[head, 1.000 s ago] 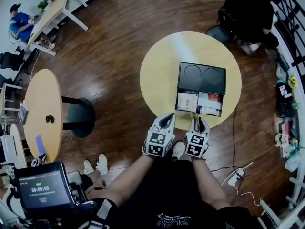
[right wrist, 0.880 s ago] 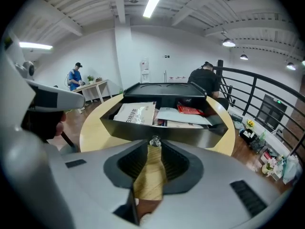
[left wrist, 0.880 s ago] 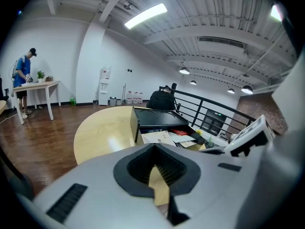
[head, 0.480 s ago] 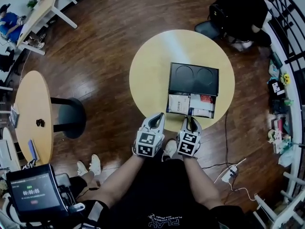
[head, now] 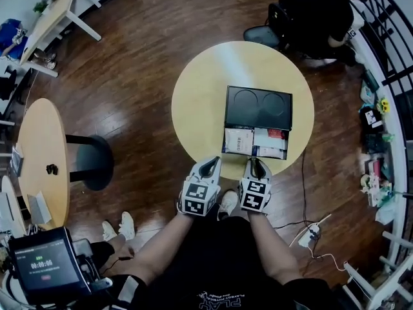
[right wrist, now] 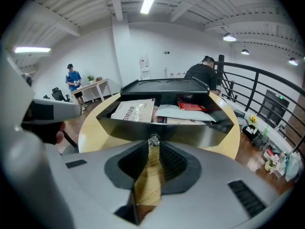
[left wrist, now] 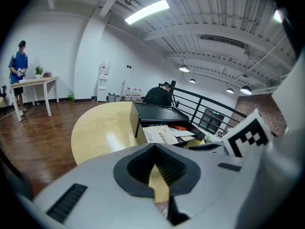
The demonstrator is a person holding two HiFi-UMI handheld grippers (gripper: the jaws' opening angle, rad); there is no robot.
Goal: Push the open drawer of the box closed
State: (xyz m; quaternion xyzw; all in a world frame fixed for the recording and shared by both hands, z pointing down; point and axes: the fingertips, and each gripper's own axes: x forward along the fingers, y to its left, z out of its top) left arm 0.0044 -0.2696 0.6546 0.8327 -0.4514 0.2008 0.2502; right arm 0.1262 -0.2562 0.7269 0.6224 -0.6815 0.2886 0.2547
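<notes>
A black box (head: pixel 258 107) sits on the round yellow table (head: pixel 203 92). Its drawer (head: pixel 255 143) is pulled out toward me and holds papers and a red packet. My right gripper (head: pixel 254 165) hovers at the table's near edge, just in front of the drawer. In the right gripper view the drawer's front wall (right wrist: pixel 190 130) fills the middle. Its small shiny knob (right wrist: pixel 153 140) sits right at the tips of the right gripper (right wrist: pixel 153 149), whose jaws are closing with a gap still showing. My left gripper (head: pixel 208 168) is beside it, left of the drawer, open and holding nothing.
A person in black (head: pixel 316 8) sits at the table's far side. A second round table (head: pixel 39 160) and a long desk (head: pixel 51 15) stand to the left. A black railing (head: pixel 387 44) and floor clutter lie to the right. A power strip (head: pixel 310 234) lies near my feet.
Both grippers have edged a little closer to the drawer front, and the whole view has shifted. The drawer stays pulled out.
</notes>
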